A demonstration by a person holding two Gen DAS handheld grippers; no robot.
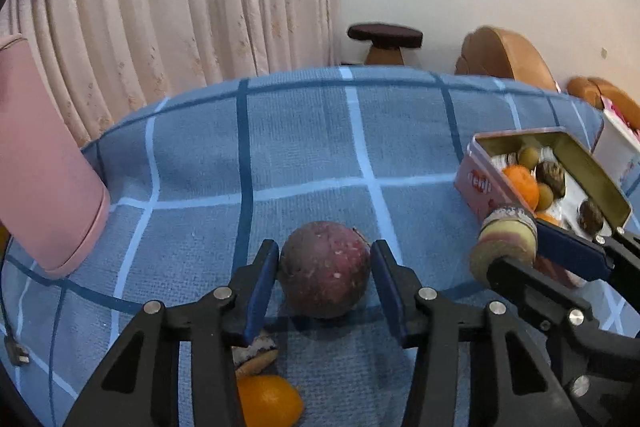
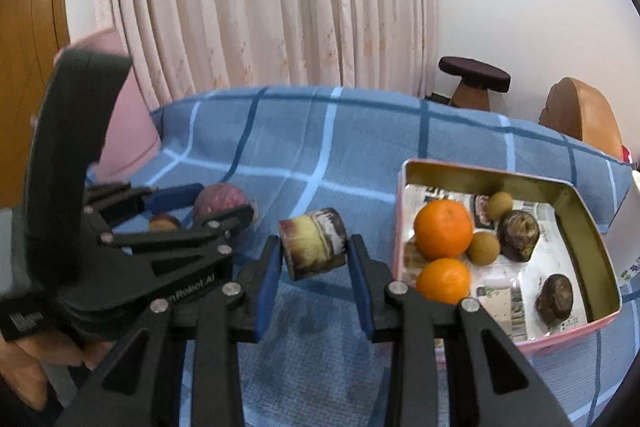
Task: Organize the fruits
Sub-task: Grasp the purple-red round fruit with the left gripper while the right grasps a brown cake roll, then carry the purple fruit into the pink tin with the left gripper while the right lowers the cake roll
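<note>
The left hand-held gripper brackets the purple round fruit, which rests on the blue checked cloth. Its blue pads sit at or just beside the fruit's flanks; firm contact cannot be confirmed. Risk: the fruit is spherical and smooth, so an off-centre or weak closure is likely to roll it forward out of the jaws. A mandarin and a small brown piece lie just below this gripper and could be knocked during the lift.

The right hand-held gripper is closed on the banded cylinder piece and holds it above the cloth, just left of the pink tin. Risk: the piece is gripped on its ends and sits tilted, so it may twist or slip in transit. The two grippers work close together, and a collision is possible.

The tin is open. It contains two oranges, two small green-brown fruits and two dark wrinkled fruits on printed paper lining. Free space remains at its near right.
</note>
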